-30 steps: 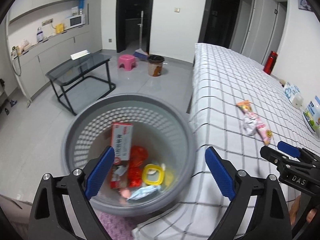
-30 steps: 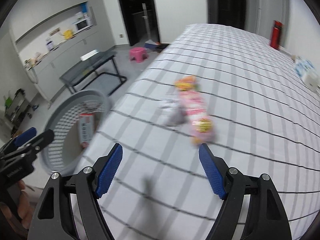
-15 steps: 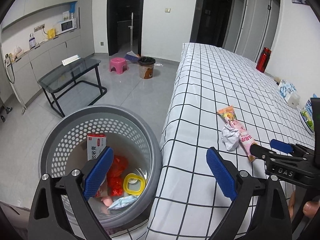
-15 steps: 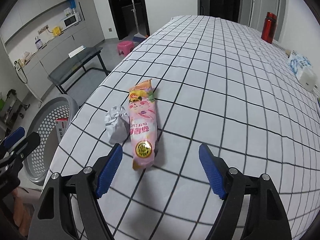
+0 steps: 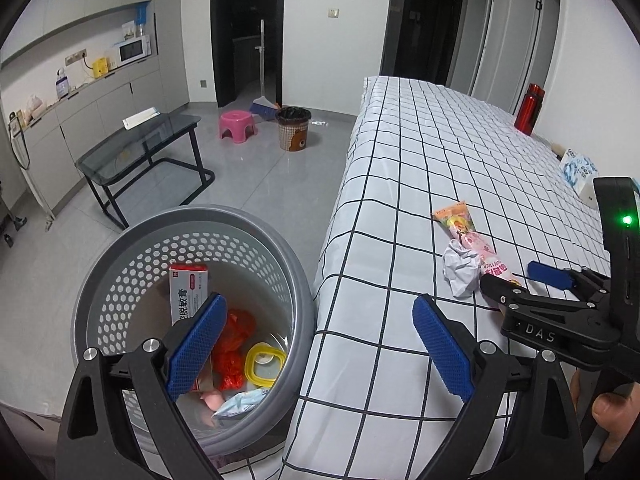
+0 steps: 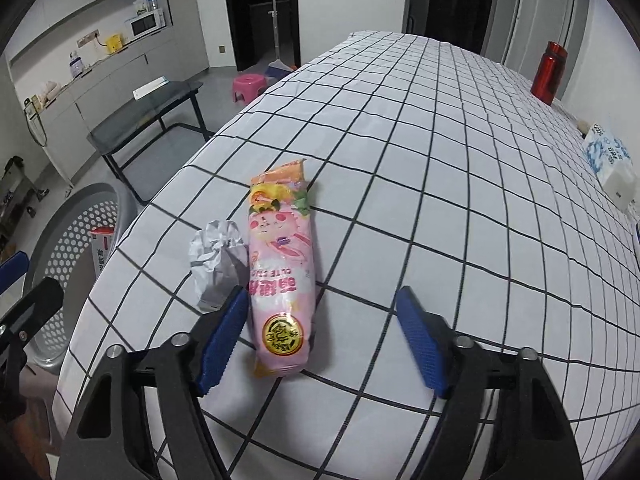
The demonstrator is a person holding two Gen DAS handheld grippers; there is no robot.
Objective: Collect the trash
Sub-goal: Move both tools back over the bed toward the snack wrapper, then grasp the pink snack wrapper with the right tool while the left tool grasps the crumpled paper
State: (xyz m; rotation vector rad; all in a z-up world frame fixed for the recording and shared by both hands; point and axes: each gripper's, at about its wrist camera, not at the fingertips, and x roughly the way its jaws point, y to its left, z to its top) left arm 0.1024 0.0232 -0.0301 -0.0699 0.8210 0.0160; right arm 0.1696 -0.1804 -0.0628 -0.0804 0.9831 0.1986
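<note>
Basket: a grey perforated basket [image 5: 192, 240] stands on the floor against the left edge of the checked bed [image 5: 440, 152].
Basket contents: a white-and-red box [image 5: 188, 296], red crumpled plastic [image 5: 234, 344], a yellow-rimmed lid [image 5: 264, 362] and a pale blue wrapper [image 5: 244, 400] lie inside.
My left tool [image 5: 316, 354]: I hold it above the basket rim and the bed edge, its blue pads spread wide apart with nothing between them.
Paper ball: a crumpled white paper ball [image 6: 218, 258] rests on the bed, touching the left side of the snack packet.
Snack packet: a long pink snack packet [image 6: 280, 272] with an orange top lies lengthwise on the bed near its left edge.
My right tool [image 6: 316, 340]: I hold it low over the bed, pads apart; the near end of the packet lies between them, close to the left pad [image 6: 220, 340] and apart from the right one.
Far right: a red bottle [image 6: 550, 72] and a blue-and-white tissue pack [image 6: 610, 162] sit at the far side of the bed.
</note>
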